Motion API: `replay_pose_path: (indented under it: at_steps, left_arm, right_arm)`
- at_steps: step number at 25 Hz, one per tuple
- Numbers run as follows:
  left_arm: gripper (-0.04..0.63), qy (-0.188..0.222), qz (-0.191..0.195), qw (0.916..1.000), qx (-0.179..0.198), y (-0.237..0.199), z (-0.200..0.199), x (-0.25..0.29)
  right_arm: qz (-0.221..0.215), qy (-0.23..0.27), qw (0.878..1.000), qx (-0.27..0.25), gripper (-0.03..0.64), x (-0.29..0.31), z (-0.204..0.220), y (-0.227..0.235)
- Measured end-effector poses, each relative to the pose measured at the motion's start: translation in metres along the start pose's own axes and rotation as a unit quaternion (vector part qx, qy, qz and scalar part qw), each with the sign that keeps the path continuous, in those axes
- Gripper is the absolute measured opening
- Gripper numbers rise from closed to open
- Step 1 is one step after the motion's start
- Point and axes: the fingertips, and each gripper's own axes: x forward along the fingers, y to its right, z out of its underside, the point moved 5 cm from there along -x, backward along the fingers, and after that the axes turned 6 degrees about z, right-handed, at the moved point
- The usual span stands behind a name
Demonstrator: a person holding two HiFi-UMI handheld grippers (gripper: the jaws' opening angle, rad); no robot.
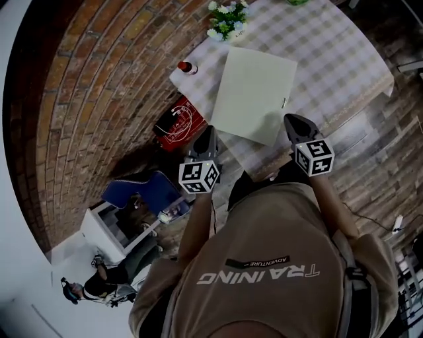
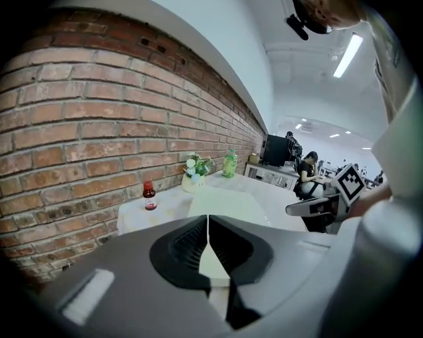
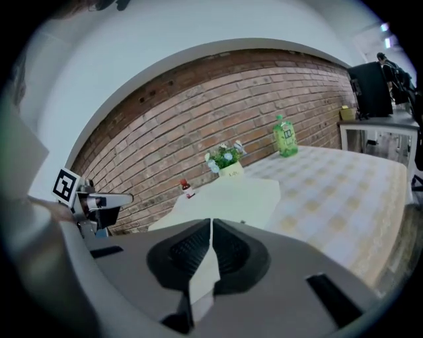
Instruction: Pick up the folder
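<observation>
I find left claw [image 1: 207, 134] and right claw [image 1: 295, 121] both fully closed, empty, mid-frame; folder [image 1: 254, 94] lies flat on bench [image 1: 344, 59] above, seemingly untouched.

1. Table [image 1: 344, 66]: upper right of the head view, beside the brick wall [image 1: 99, 79].
2. Folder [image 1: 254, 92]: flat on the table, toward its lower-left edge.
3. Small bottle [image 1: 188, 67]: table corner, left of the folder.
4. Flower pot [image 1: 228, 18]: on the table, above the folder.
5. Left gripper [image 1: 207, 135] and right gripper [image 1: 295, 122]: flanking the folder's lower end.
6. Floor item [image 1: 178, 124], perhaps a bag: below the small bottle.
</observation>
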Motion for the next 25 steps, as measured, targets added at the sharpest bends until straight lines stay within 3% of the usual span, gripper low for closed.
replay_pose_path:
  at_steps: [8, 12, 14, 18, 25]
  left_arm:
    - [0.015, -0.033, 0.037, 0.9976, -0.048, -0.059, 0.007, 0.027]
    - [0.162, -0.082, 0.089, 0.9900, -0.071, -0.072, 0.012, 0.050]
    - [0.221, -0.113, 0.125, 0.9809, -0.098, -0.077, 0.018, 0.065]
    - [0.268, -0.193, 0.194, 0.9515, -0.140, -0.087, 0.036, 0.090]
    - [0.296, -0.269, 0.265, 0.9137, -0.149, -0.086, 0.049, 0.130]
  right_arm:
    - [0.059, -0.052, 0.997, 0.013, 0.014, 0.009, 0.011, -0.018]
    - [0.089, -0.073, 0.993, 0.037, 0.022, 0.014, 0.012, -0.020]
    - [0.094, -0.086, 0.989, 0.077, 0.205, 0.018, 0.018, -0.016]
    - [0.087, -0.101, 0.974, 0.180, 0.232, 0.028, 0.033, -0.013]
    - [0.086, -0.127, 0.960, 0.234, 0.242, 0.043, 0.049, -0.002]
